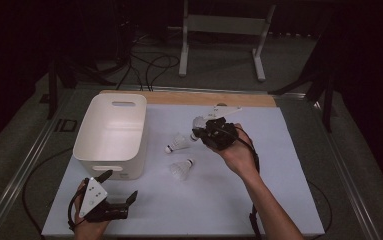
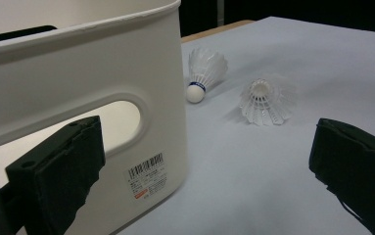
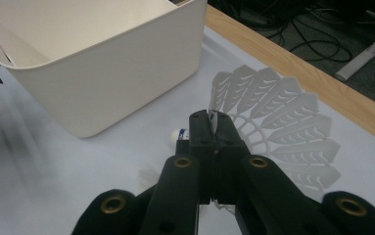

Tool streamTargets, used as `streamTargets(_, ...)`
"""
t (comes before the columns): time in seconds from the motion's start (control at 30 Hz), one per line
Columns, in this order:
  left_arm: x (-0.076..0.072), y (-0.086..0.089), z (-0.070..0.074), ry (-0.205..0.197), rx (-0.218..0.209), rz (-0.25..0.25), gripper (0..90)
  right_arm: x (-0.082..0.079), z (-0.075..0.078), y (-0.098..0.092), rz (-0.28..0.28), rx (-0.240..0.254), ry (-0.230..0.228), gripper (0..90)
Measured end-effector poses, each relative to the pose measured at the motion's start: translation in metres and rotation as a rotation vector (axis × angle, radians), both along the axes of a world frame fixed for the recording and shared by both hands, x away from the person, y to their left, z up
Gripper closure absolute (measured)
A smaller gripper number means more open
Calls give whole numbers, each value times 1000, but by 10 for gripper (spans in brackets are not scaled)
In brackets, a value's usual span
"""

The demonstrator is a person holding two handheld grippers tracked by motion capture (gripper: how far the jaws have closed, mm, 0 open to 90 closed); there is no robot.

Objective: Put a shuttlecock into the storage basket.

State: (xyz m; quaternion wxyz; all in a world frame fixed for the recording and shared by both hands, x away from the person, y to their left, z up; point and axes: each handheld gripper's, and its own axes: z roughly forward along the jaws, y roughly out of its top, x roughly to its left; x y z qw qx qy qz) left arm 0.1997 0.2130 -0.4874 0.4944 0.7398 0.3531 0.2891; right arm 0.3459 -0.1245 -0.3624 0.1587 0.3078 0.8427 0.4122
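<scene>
A white bin (image 1: 111, 131) stands at the table's left. Two white shuttlecocks lie on the mat to its right, one (image 1: 177, 143) with a blue band by its cork, the other (image 1: 181, 169) nearer me. My right gripper (image 1: 197, 132) is raised above the mat, shut on a third shuttlecock (image 1: 199, 122). In the right gripper view the jaws (image 3: 213, 123) pinch the edge of its feathered skirt (image 3: 278, 127), with the bin (image 3: 102, 73) behind. My left gripper (image 1: 119, 185) rests open at the bin's near corner. Its view (image 2: 209, 166) shows both lying shuttlecocks (image 2: 205, 71) (image 2: 265, 102) ahead.
The light mat (image 1: 259, 200) covers the table, with a wooden strip (image 1: 204, 98) along its far edge. The bin's handle slot and barcode label (image 2: 148, 174) face the left gripper. Cables and a white stand (image 1: 224, 30) are on the floor beyond.
</scene>
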Motion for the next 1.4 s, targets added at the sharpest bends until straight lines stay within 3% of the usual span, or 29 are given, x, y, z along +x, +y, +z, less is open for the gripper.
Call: streamTargets(1.4,0,0,0,-2,0,1,8,7,13,14,12,68,-21,893)
